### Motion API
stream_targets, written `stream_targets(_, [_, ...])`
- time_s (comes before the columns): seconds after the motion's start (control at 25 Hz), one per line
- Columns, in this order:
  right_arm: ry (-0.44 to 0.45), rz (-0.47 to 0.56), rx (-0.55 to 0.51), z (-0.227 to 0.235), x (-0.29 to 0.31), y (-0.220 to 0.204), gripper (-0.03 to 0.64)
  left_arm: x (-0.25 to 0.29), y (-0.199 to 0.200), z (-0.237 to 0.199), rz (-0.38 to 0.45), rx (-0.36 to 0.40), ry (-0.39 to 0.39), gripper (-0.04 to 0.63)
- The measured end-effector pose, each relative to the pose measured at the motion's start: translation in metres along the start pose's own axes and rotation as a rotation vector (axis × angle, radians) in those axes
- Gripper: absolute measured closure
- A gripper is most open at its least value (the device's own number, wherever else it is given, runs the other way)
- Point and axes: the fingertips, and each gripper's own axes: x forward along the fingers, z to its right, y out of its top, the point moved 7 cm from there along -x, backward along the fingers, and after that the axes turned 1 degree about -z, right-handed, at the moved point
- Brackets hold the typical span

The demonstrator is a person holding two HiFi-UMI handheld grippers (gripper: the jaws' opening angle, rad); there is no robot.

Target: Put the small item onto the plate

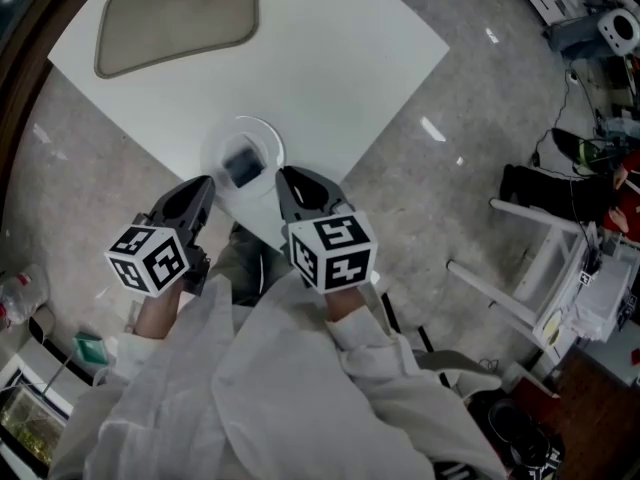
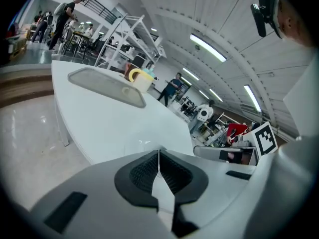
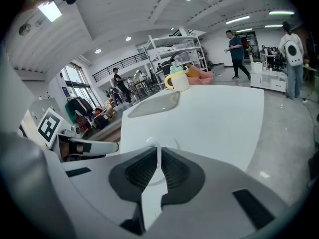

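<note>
Seen from above, a white table (image 1: 330, 58) stands cornerwise on a glossy, speckled grey floor (image 1: 470, 108). At the table's near corner sits a clear round plate (image 1: 268, 133), and the small dark item (image 1: 241, 165) lies on it. A grey tray (image 1: 178, 15) rests at eleven o'clock from the plate, well apart. The left gripper (image 1: 207, 186) is at seven o'clock of the plate and the right gripper (image 1: 283, 176) at five o'clock; both are clenched, with nothing between the jaws. A white rack (image 1: 540, 258) stands on the floor at three o'clock. On the table's far side is a yellow-and-white mug (image 3: 178, 80), with shelving and people in a bright hall beyond.
</note>
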Motion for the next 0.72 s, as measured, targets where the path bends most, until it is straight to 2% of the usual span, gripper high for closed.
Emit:
stream_targets(0.24, [-0.01, -0.026, 0.025, 0.006, 0.008, -0.004, 0.6, -0.001, -0.005, -0.018, -0.025, -0.056, 0.036, 0.581])
stream_targets(0.48, [-0.027, -0.067, 0.056, 0.013, 0.018, -0.013, 0.6, 0.002, -0.005, -0.032, -0.042, -0.061, 0.072, 0.578])
stream_targets(0.72, [-0.028, -0.099, 0.066, 0.016, 0.02, -0.019, 0.598, 0.005, -0.017, -0.035, -0.073, -0.111, 0.072, 0.531])
